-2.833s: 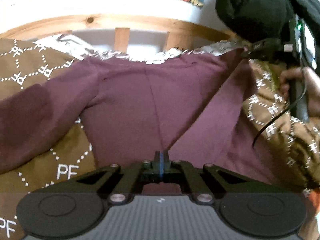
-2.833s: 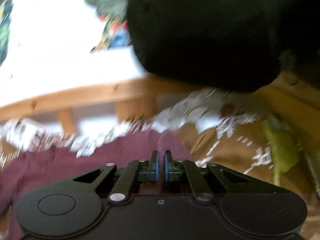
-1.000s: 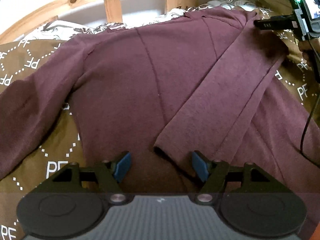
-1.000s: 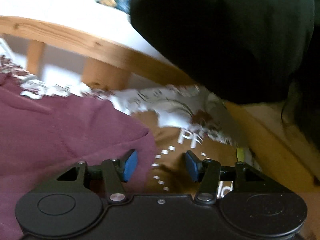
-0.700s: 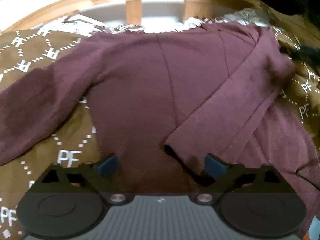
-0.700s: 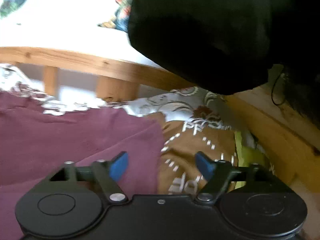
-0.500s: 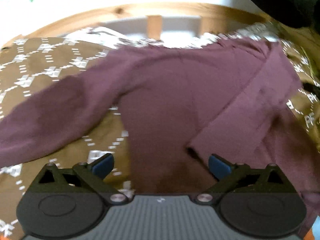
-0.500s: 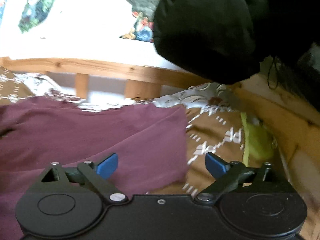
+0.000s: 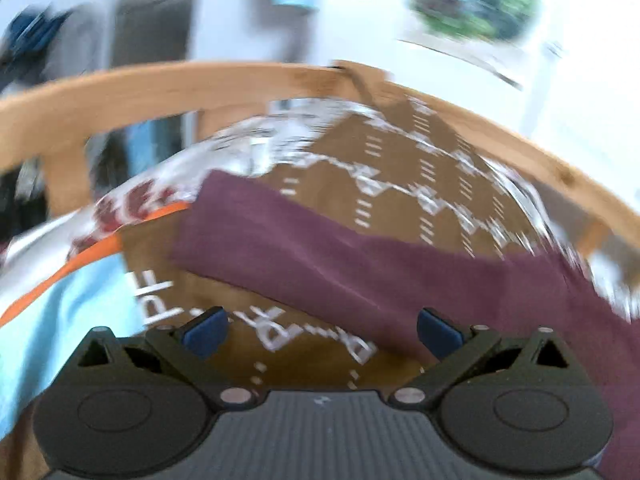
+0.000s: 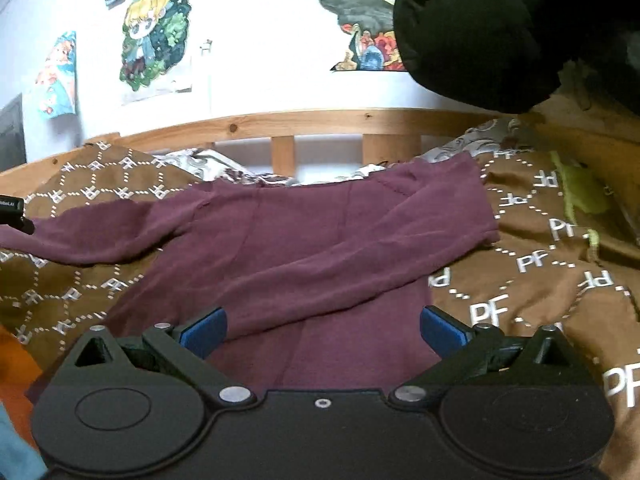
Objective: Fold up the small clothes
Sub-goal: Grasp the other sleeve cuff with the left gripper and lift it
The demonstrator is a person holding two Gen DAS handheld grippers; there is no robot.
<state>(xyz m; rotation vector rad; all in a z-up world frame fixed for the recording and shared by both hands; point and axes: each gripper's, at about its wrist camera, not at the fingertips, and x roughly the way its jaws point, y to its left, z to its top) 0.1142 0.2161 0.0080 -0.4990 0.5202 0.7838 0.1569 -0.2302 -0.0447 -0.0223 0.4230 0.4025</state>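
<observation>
Bed (image 10: 540,280) centre frame holds the top (image 10: 320,248); left gripper (image 9: 320,328) wide and empty, right gripper (image 10: 320,330) opening, empty; a careless grab could undo the folded sleeve (image 10: 360,276).

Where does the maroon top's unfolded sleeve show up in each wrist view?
Left wrist: the unfolded sleeve runs as a blurred diagonal band from centre-left down to the right edge, cuff end uppermost.
Right wrist: the same sleeve stretches out flat to the left edge, at mid-height.
Shared landmark: the wooden bed rail behind the brown PF-patterned blanket.
</observation>
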